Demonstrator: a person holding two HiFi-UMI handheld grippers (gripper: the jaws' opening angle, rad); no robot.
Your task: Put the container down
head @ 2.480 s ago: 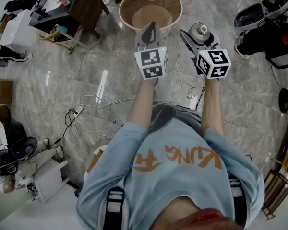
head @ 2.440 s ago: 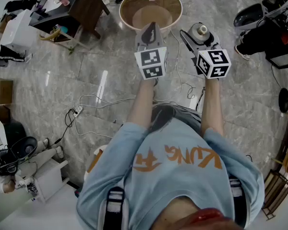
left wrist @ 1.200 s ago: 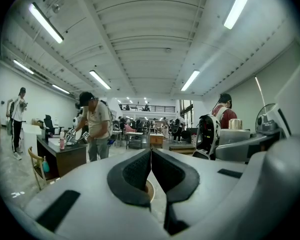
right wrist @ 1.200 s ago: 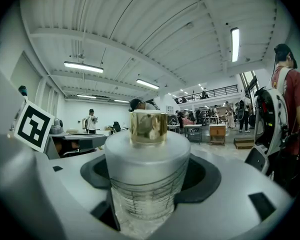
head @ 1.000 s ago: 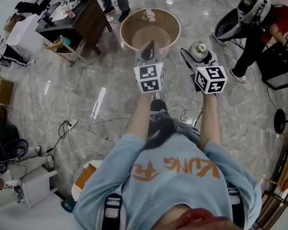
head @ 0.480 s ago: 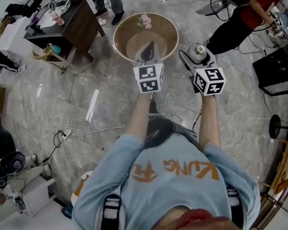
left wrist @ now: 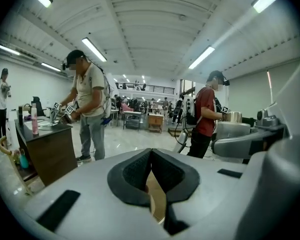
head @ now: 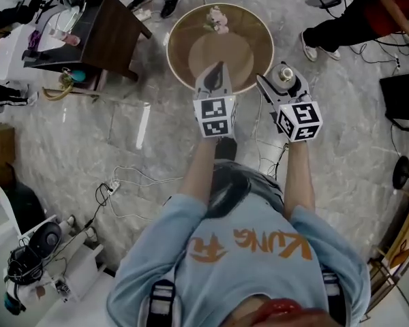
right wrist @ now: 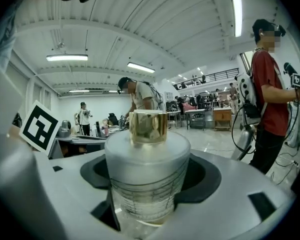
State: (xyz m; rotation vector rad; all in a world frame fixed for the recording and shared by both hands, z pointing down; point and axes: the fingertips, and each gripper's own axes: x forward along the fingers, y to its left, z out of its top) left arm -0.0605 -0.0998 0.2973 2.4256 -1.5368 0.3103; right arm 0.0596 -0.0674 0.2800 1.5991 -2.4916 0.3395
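The right gripper point(head: 281, 86) has its jaws clamped on the container point(head: 284, 75), a frosted jar with a gold cap. In the right gripper view the container point(right wrist: 147, 159) stands upright between the dark pads of the right gripper point(right wrist: 148, 186), which press on both of its sides, with the cap at the top. From the head view the container is held in the air, just outside the near right rim of the round surface point(head: 184, 73), not resting on it.

The left gripper point(head: 216, 70) reaches over the near rim of the surface. In its own view the left gripper point(left wrist: 151, 156) has its jaws together: the pads meet at the tips with nothing between them, and a sliver of brown shows through the gap lower down.

Each gripper carries a marker cube, the left cube point(head: 215, 116) and the right cube point(head: 299, 121), both on the near side of the surface.

Pink flowers point(head: 217, 18) lie at the far rim of the surface. A dark desk point(head: 109, 29) stands left of the surface, and a person in red point(head: 368, 9) is to its right. Cables point(head: 133, 176) trail on the marble floor point(head: 75, 128) on the near left side of the surface.
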